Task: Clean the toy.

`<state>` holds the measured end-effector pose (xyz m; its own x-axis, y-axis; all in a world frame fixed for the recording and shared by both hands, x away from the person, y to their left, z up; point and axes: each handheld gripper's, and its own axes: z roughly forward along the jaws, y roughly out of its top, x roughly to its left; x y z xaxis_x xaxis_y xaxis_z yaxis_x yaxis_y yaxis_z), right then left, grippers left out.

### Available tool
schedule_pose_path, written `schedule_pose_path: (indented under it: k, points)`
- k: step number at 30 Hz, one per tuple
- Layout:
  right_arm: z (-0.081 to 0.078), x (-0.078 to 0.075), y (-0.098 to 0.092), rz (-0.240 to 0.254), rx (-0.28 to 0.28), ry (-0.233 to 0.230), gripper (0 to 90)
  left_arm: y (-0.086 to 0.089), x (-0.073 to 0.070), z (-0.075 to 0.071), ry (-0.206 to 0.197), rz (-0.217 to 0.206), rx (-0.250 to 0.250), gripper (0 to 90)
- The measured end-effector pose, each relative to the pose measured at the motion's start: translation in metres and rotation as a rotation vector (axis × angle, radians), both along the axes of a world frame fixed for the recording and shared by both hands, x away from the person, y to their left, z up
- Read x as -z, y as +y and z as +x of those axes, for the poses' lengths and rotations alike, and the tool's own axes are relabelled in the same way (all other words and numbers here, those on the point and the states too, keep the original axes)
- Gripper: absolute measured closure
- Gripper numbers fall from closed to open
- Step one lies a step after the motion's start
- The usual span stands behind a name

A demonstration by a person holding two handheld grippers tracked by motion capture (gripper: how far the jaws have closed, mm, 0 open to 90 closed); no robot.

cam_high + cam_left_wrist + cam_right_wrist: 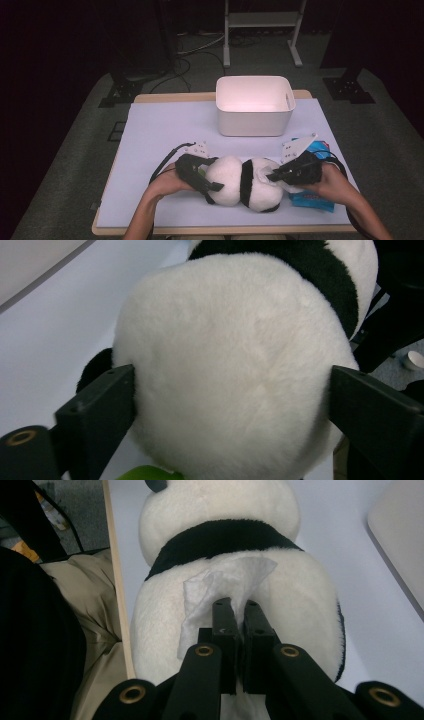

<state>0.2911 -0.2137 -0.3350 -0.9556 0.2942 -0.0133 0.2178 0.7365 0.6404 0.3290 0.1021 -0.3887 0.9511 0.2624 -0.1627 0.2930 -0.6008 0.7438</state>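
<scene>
Gripping the plush panda (243, 181) from both ends at the near edge of the table (160, 130).

Left gripper (200, 176) has its jaws spread wide around the white rounded end, both pressing into the fur. Right gripper (286, 172) has its jaws pinched nearly together on a white tissue (220, 587), laid against the panda's other white end just past the black band. A blue packet (315, 197) lies under the right hand; the white bin (254, 125) sits well behind.
</scene>
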Motion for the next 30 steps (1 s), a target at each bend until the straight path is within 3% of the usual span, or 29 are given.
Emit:
schedule_pose_path:
  k: [5,11,22,30]
  points:
    - [0.004,-0.007,0.008,-0.026,-0.006,-0.008,86.3,0.0,0.002,-0.004,-0.009,0.034,-0.006,15.3]
    - [0.012,-0.014,0.028,-0.055,-0.034,-0.01,86.1,-0.001,0.001,-0.008,-0.025,0.052,-0.008,15.6]
    - [0.037,-0.01,0.063,-0.095,-0.067,0.026,86.1,-0.001,0.001,-0.011,-0.04,0.071,-0.006,15.9]
    - [0.054,-0.008,0.058,-0.074,-0.028,0.059,86.0,-0.001,0.001,-0.012,-0.051,0.073,-0.004,16.0]
